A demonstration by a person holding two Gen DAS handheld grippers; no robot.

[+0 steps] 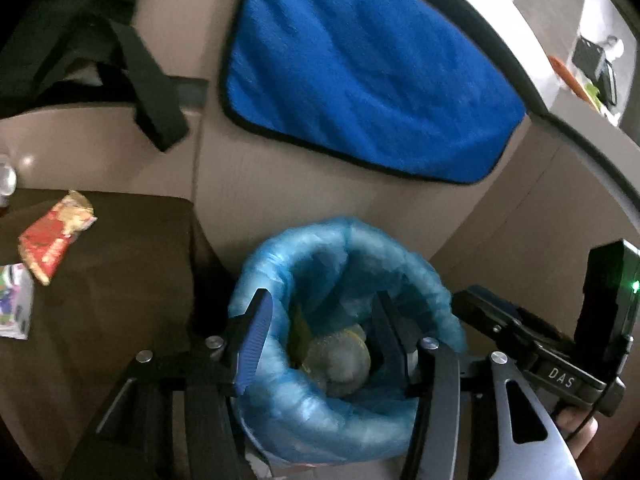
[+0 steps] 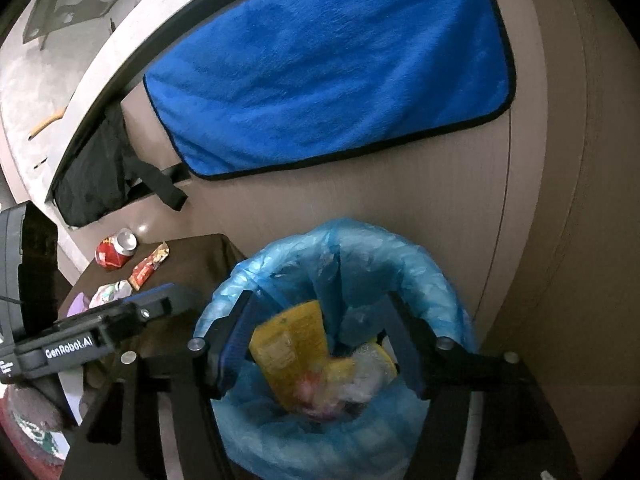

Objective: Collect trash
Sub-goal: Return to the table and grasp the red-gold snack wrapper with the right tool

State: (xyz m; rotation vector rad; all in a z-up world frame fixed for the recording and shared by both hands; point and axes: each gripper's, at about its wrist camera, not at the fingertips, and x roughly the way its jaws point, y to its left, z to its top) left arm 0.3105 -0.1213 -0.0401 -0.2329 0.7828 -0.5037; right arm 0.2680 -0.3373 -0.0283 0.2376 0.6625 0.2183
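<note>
Trash fills the bottom of the bin [image 1: 348, 364], which stands on the floor against a beige cabinet front, just beside the right edge of a dark brown tabletop [image 1: 120, 280]. The bin wears a blue plastic liner [image 2: 344, 432] folded over its rim. Above it a blue towel [image 1: 360, 72] with a black border hangs flat on the cabinet, and to the towel's left hangs a black bag [image 2: 96, 176] with a loose strap.

Both grippers point down over the bin's mouth. The left gripper [image 1: 320, 344] hovers with its tongs wide apart and nothing between them; crumpled wrappers lie in the liner below. The right gripper [image 2: 320, 344] sits beside it, tongs also spread. A yellow packet [image 2: 292, 348] shows between its fingers, lying tilted near the left pad, but the view is blurred and I cannot tell whether it touches the pad or already lies among the rubbish underneath.

More trash remains on the tabletop: a red bottle [image 2: 114, 250] with a silver cap at the far edge, a red and gold wrapper [image 1: 54, 236] near it, and a white printed pouch [image 1: 16, 304] toward the near left edge.
</note>
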